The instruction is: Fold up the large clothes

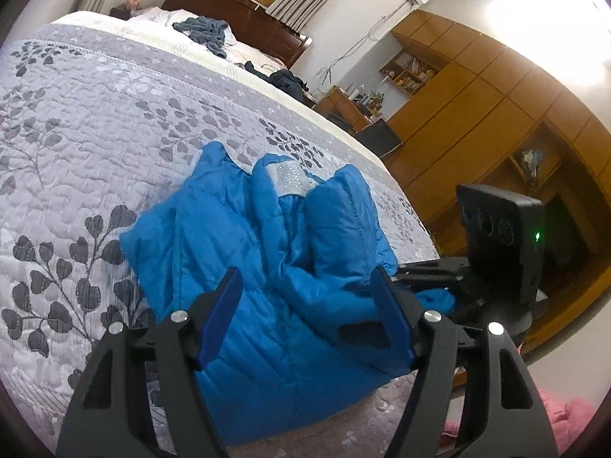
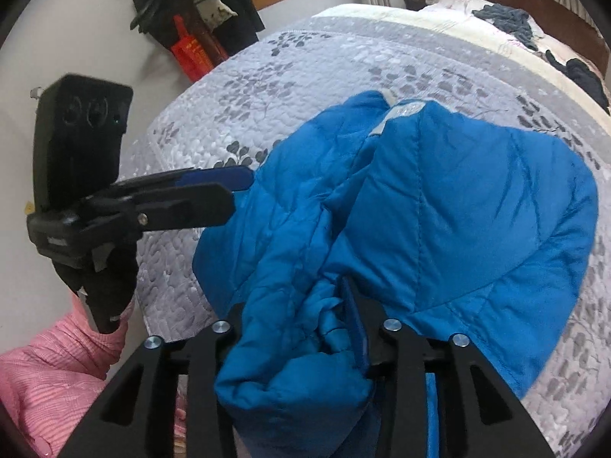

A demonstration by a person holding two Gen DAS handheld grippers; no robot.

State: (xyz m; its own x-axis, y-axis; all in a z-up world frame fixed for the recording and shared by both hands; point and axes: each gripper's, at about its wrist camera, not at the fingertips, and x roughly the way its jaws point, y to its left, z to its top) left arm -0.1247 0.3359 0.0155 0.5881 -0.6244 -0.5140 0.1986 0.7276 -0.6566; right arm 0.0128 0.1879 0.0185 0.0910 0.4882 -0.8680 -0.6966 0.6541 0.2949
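Seemingly light, puffy and slick, the jacket (image 1: 267, 267) sprawls mid-frame on the bed (image 1: 76, 114), its bunched hem clamped in the right gripper (image 2: 301, 347) while the left gripper (image 1: 305, 305) hovers wide apart, best taking the opposite hem.

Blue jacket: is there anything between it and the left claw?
Nothing visible. The left claw is open right over the blue jacket on the bedspread. The right claw already grips a bunched part.
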